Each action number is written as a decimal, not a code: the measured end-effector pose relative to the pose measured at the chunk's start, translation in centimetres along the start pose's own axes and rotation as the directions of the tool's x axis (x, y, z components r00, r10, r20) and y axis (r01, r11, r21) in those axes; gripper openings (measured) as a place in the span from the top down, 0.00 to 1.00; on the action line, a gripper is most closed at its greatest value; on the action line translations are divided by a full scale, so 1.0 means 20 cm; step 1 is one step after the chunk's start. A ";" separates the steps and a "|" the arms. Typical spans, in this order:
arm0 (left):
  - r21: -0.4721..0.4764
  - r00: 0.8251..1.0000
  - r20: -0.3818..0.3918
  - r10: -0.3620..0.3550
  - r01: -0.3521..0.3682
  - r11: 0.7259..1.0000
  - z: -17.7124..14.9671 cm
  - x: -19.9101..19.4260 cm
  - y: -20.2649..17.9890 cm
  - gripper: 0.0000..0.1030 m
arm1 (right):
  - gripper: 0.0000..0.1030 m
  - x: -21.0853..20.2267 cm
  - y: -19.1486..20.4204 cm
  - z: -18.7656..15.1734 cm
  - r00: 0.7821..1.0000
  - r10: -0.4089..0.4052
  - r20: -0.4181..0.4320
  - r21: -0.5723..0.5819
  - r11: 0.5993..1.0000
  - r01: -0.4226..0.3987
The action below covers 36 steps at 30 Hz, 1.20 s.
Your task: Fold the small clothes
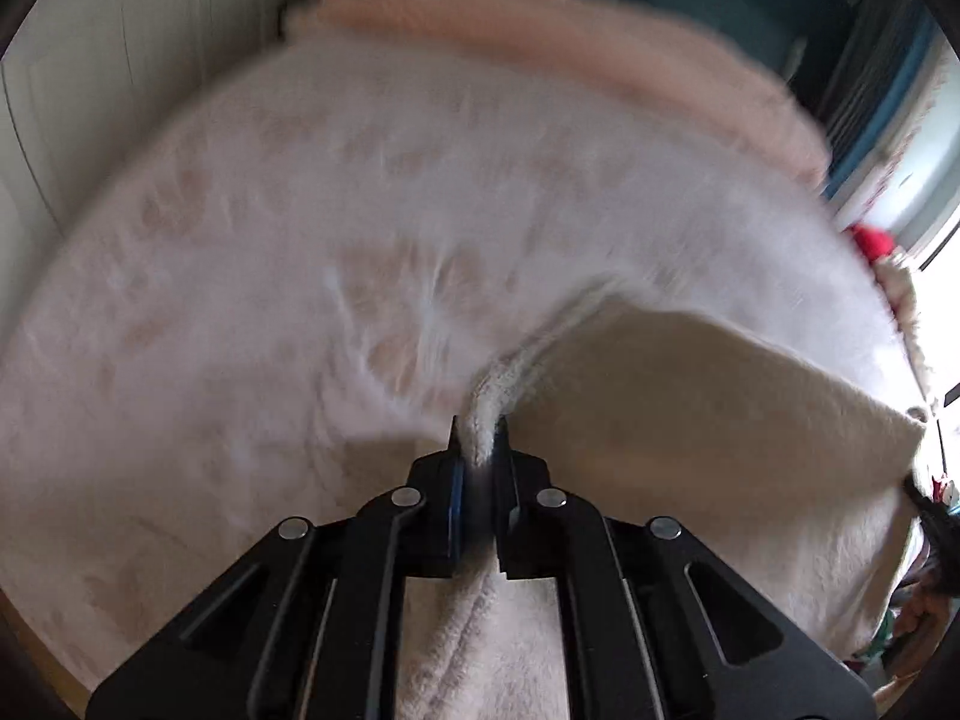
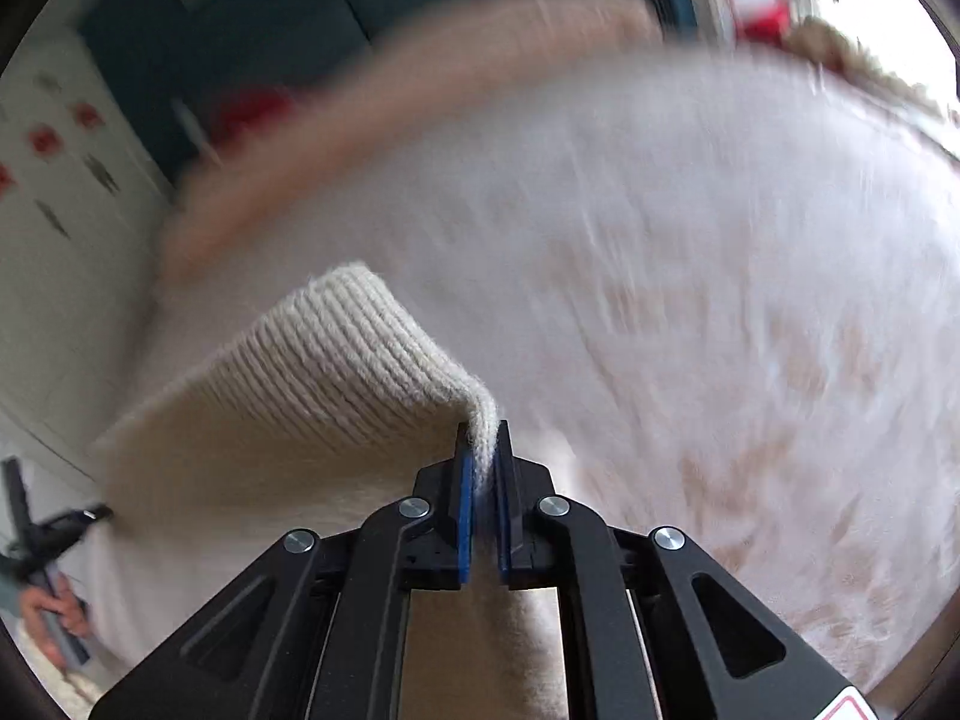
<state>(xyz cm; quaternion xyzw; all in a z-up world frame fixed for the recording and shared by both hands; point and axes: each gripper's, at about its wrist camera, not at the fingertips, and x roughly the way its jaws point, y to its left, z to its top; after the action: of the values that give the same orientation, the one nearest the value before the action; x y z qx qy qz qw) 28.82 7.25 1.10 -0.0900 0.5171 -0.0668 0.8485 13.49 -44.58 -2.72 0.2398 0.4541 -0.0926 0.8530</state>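
Fabric filled both views. The left gripper (image 1: 480, 435) was pinched tight on a fuzzy seam of the garment (image 1: 372, 228), and a ridge of soft pile stood up between the two black fingers (image 1: 503, 441). The right gripper (image 2: 481, 441) was closed in the same way on the ribbed cuff (image 2: 336, 360), a cream knit band that curved up and away to the left of its jaws. No earlier moment could be compared, so only the grip itself was clear: both pairs of jaws were narrow, with cloth between the blue pads (image 2: 464, 516).

The garment was a pale, fluffy piece with faint pinkish-brown marks, and it spread wide across the far side of each view, much blurred. A pink band (image 1: 540, 42) ran along its far edge. In the left wrist view the cream knit part (image 1: 690, 420) lay to the right of the gripper, just beside the pinched seam. Some cloth also hung near, under the gripper's arms.

At the lower left of the right wrist view, a hand (image 2: 51, 612) held the other gripper. Behind the garment were a dark blue cabinet (image 2: 270, 6) and red things, too blurred to tell.
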 end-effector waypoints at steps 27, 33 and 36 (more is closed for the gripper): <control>-0.109 0.930 0.027 0.368 -0.363 0.925 -0.13 -0.04 0.28 0.79 | 0.82 -0.16 0.34 -0.41 0.999 0.019 -0.043 -0.148 0.989 -0.025; -0.141 0.977 0.151 0.148 -0.127 0.982 -0.18 -0.34 0.12 0.73 | 0.82 -0.18 0.41 -0.35 1.000 0.022 0.019 -0.150 0.989 -0.019; 0.000 0.990 0.136 0.032 -0.033 0.999 -0.23 -0.27 -0.19 0.48 | 0.82 -0.12 0.55 -0.30 0.999 0.042 0.008 -0.215 0.976 -0.039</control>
<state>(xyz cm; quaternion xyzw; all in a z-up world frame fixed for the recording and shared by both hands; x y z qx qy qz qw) 22.17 4.28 4.53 -0.0848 0.4595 -0.0473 0.8828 11.86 -32.17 -0.08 0.1549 0.4513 -0.0269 0.8784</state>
